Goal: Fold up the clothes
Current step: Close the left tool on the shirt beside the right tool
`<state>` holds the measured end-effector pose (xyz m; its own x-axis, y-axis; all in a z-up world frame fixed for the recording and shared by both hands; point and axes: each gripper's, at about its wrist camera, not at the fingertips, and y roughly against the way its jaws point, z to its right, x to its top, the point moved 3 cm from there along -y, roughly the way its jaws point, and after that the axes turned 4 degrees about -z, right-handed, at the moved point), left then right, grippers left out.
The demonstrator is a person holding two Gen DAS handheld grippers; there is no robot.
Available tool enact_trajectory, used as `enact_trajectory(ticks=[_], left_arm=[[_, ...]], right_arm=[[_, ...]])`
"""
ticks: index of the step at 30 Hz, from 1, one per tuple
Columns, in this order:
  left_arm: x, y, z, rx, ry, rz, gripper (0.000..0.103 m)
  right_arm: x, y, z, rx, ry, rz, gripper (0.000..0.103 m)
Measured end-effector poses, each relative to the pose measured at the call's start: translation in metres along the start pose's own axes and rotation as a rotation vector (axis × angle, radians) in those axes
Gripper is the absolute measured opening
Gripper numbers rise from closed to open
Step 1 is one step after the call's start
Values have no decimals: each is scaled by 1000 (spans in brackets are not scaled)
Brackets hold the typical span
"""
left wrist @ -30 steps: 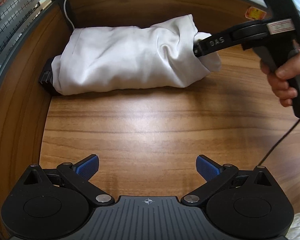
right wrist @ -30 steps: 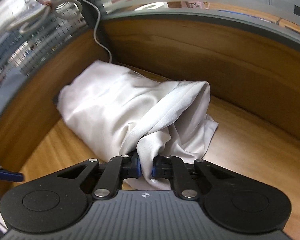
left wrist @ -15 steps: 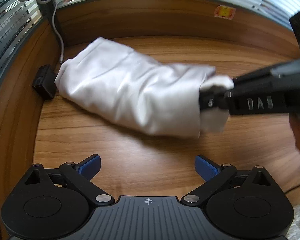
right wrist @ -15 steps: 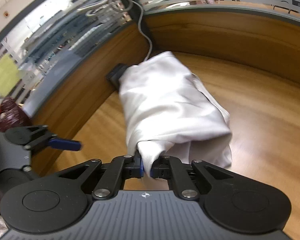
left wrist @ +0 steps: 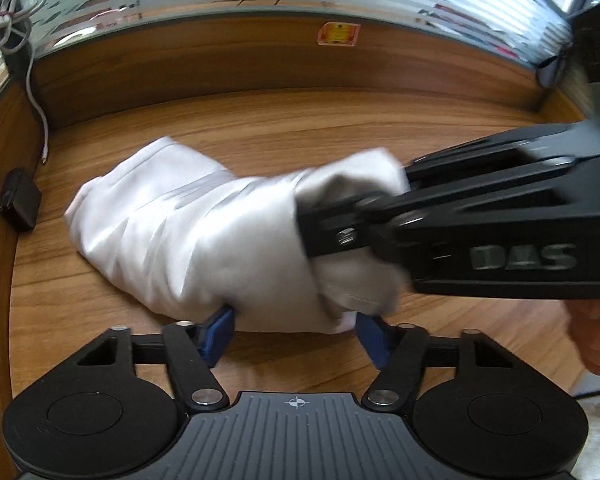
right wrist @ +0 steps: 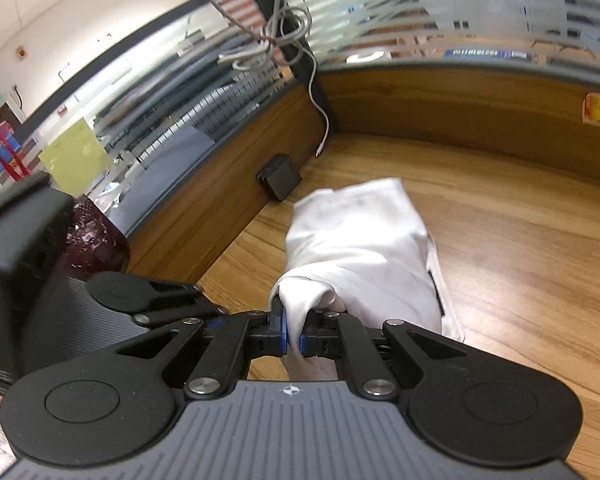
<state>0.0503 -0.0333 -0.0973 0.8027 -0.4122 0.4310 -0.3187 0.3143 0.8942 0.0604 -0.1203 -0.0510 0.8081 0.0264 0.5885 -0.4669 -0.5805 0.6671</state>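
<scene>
Mid-haul: right gripper (right wrist: 293, 340) clamped on white garment (left wrist: 204, 248) bunch, frame center. Left gripper (left wrist: 296, 330) closing round near edge, pads not yet pressing. Next: pinch, spread flat.

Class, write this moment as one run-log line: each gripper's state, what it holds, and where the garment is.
right gripper: shut on white garment | left gripper: closing, garment's near edge between jaws | garment: bundled on wooden desk

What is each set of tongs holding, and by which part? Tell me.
The right tongs pinch a bunched fold at the near end of the white garment. The left tongs are closing around its near edge, not yet gripping.
</scene>
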Motion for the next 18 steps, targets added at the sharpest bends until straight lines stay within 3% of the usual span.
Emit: enact_trajectory(ticks=[3, 4, 5, 12, 18], left_arm=[[0, 4, -1, -15, 36, 24, 39], [1, 7, -3, -26, 49, 38, 22], [-2, 13, -6, -32, 64, 56, 13], [8, 62, -19, -37, 137, 223, 8], [19, 86, -22, 76, 148, 292, 4]], right_arm=[[-2, 15, 1, -10, -12, 24, 6], [-2, 21, 2, -16, -16, 34, 5], [-3, 26, 3, -22, -19, 44, 5], [-3, 58, 17, -95, -65, 117, 3], [-6, 85, 37, -227, -137, 158, 3]])
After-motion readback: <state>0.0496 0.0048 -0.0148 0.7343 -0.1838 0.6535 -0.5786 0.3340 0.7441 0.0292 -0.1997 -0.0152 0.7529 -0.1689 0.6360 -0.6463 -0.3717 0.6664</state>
